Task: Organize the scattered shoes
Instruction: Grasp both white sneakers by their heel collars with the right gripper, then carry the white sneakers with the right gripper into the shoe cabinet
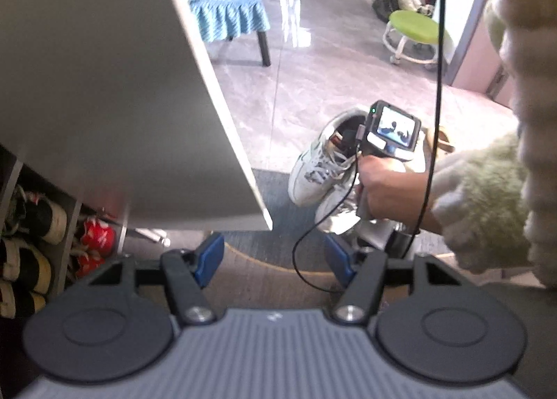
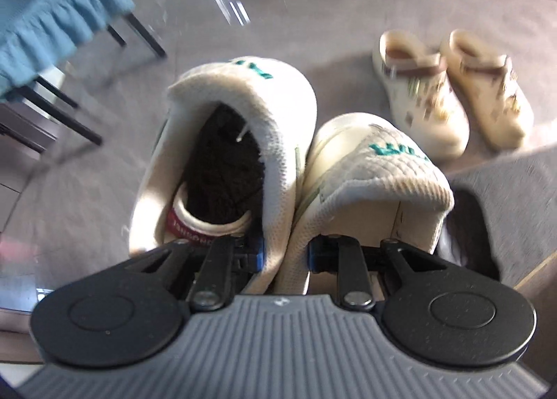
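In the right wrist view my right gripper (image 2: 284,256) is shut on a pair of white sneakers (image 2: 289,141), pinching their inner heel walls together; both have teal lettering on the heels. The left wrist view shows the same white sneakers (image 1: 320,169) lifted off the floor, with a hand around the right gripper's handle (image 1: 386,169). My left gripper (image 1: 275,256) stands open over a dark mat (image 1: 275,214), nothing between its blue pads. A shoe cabinet (image 1: 41,225) at the lower left holds black-and-cream and red shoes (image 1: 95,235).
The cabinet's open grey door (image 1: 115,86) fills the upper left. A pair of cream clogs (image 2: 452,93) lies on the floor at the right. A blue-covered chair (image 1: 226,6), a green stool (image 1: 414,33) and more shoes (image 1: 397,0) stand farther back. A black cable (image 1: 437,86) hangs at right.
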Tool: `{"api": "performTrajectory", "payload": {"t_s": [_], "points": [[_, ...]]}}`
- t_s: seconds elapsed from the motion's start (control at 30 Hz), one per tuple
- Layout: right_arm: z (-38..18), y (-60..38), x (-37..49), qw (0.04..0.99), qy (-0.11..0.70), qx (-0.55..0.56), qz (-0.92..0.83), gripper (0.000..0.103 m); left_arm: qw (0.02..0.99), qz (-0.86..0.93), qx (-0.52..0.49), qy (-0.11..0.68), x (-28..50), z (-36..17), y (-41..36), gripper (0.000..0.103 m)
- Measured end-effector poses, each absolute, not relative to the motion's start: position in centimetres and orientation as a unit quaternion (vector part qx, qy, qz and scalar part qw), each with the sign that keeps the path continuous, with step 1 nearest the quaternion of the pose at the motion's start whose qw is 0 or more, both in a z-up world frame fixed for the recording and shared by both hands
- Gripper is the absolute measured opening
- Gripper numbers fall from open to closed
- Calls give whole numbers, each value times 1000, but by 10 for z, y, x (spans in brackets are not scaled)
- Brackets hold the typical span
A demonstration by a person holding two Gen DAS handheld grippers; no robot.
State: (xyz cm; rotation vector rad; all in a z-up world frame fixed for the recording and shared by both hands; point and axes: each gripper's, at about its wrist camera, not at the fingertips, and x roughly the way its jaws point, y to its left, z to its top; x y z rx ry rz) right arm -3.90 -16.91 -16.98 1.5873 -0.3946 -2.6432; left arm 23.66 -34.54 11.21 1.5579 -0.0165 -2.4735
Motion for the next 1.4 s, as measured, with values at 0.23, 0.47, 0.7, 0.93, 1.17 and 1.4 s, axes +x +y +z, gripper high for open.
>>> {"api": "performTrajectory", "payload": {"t_s": [0.23, 0.47, 0.7, 0.93, 1.17, 1.4], "points": [[-86, -137, -23, 85, -39, 461, -883, 24, 118, -862, 493, 4, 250, 151, -327, 66], [31, -77, 35, 191, 75, 471, -858, 24, 148, -892, 426, 23, 293, 191, -322, 67], [147, -79, 137, 266, 157, 477, -823, 24, 242, -888, 390, 26, 384, 222, -322, 68], [215, -132, 245, 385, 214, 473, -763, 24, 377, -847, 372, 31, 489, 239, -332, 78], [240, -242, 325, 512, 225, 437, -705, 24, 519, -769, 369, 58, 572, 245, -329, 95], [245, -358, 392, 604, 221, 382, -663, 24, 584, -715, 368, 111, 632, 238, -346, 95]]}}
